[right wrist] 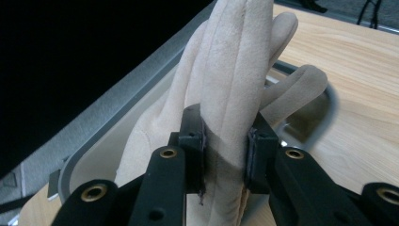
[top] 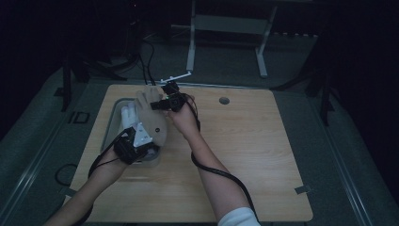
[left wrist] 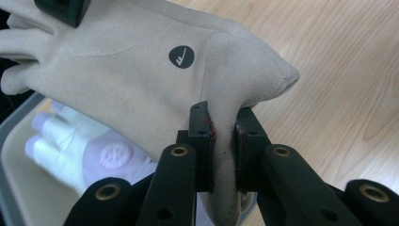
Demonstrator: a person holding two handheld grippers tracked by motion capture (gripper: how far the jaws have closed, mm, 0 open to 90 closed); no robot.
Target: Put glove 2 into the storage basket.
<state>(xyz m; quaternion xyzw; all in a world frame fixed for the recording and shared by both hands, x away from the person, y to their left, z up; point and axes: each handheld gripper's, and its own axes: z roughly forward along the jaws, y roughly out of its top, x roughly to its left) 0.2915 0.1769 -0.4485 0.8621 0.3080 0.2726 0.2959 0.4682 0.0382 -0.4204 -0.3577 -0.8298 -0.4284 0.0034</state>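
Below my claws, left of centre in the high view, a grey tray [top: 114, 109] sits on the wooden table [top: 244, 155], holding a white glove [top: 129, 116].

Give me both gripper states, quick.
Left gripper: shut on the beige glove, at its cuff end.
Right gripper: shut on the same glove's fingers.

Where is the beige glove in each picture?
High view: beige glove left of centre, held over the tray.
Left gripper view: it spans the top and middle, cuff pinched between the jaws.
Right gripper view: centre, fingers pinched and pointing up.
Shared landmark: the tray.
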